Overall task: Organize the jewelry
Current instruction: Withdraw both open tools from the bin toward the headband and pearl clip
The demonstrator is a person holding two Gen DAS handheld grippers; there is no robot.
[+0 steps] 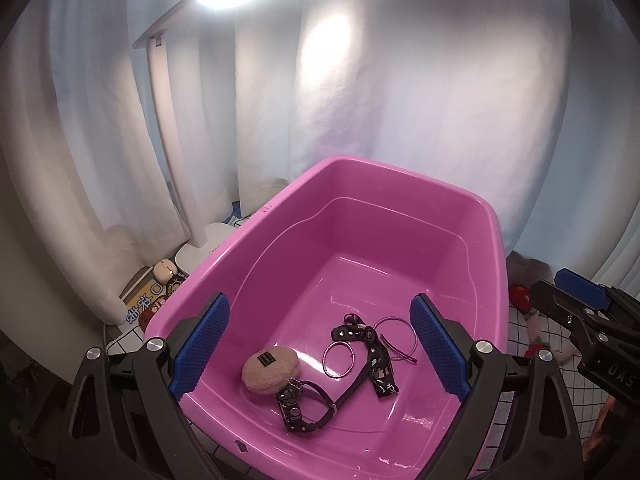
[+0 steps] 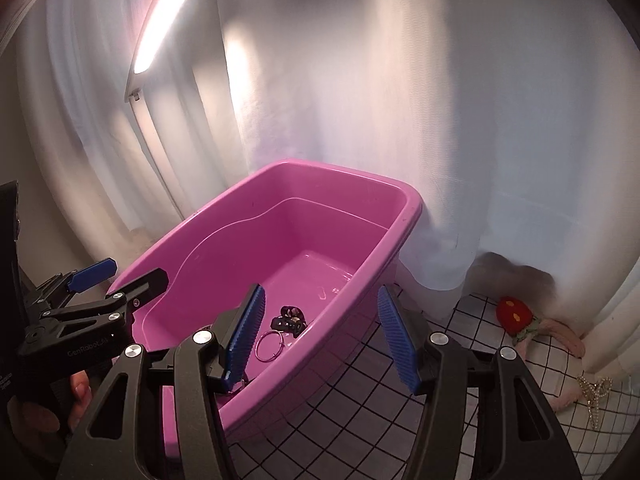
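Both tongs are standing spread with nothing between the pads: the left gripper (image 1: 320, 346) is hanging over the near end of the pink plastic tub (image 1: 486, 216), its 2 blue pads framing the pile inside, while the right gripper (image 2: 320, 338) is straddling the tub's right wall, 1 pad over the basin and 1 over the black-gridded white cloth (image 2: 472, 320) outside. Inside the tub, already gathered, are lying a fuzzy beige pouch (image 1: 270, 374), a black studded strap (image 1: 296, 406), a black patterned ribbon (image 1: 378, 364) and 2 thin purple hoops (image 1: 339, 359), all touching or overlapping. A pearl bead strand (image 2: 594, 394) is lying on the cloth well to the right of the right gripper, near the frame edge, just in front of a pale pink fabric piece (image 2: 560, 330) and a red plush toy (image 2: 514, 312) by the white curtain (image 2: 500, 120); I am judging it the next piece to fetch. The risks: a loose strand is likely slipping or dangling if pinched at 1 end, snagging the tub rim on the way in; pinching low could be catching the cloth too; and the right gripper's inner pad is sitting near the wall, so a careless swing could be knocking the tub.
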